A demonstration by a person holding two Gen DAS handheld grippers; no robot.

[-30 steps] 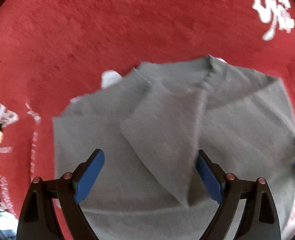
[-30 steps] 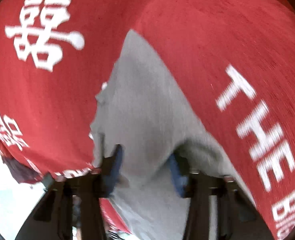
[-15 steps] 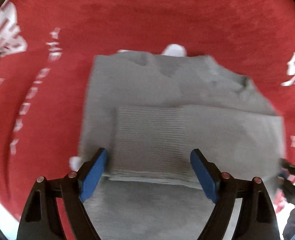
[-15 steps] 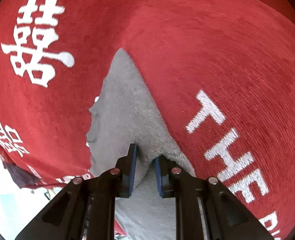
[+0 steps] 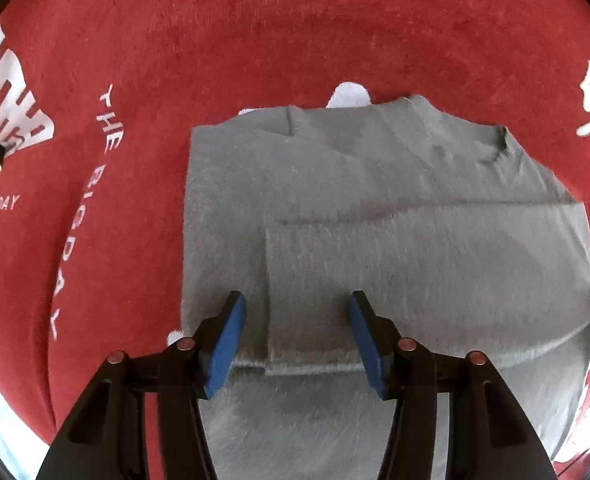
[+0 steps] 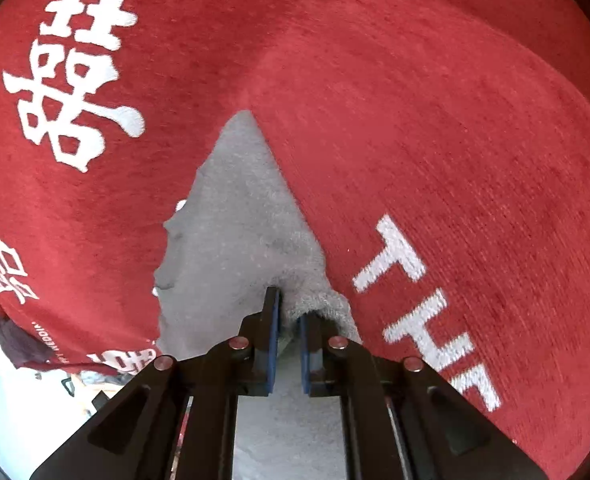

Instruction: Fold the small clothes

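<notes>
Folded sleeve lies straight under my left claw [image 5: 297, 334]

Its jaws are closing, the grey sweater's [image 5: 375, 184] sleeve cuff [image 5: 307, 300] between them; my right claw [image 6: 289, 322] is clamped on the hem.

Red cloth [image 5: 295, 40] with white lettering [image 6: 411, 292] and white characters [image 6: 75, 80] covers the surface across both views; pale, bright floor [image 6: 11, 400] at lower left, beyond its edge

L wrist cam: steep down, close over grey garment [image 5: 375, 208]. R wrist cam: oblique, close, same garment.
</notes>
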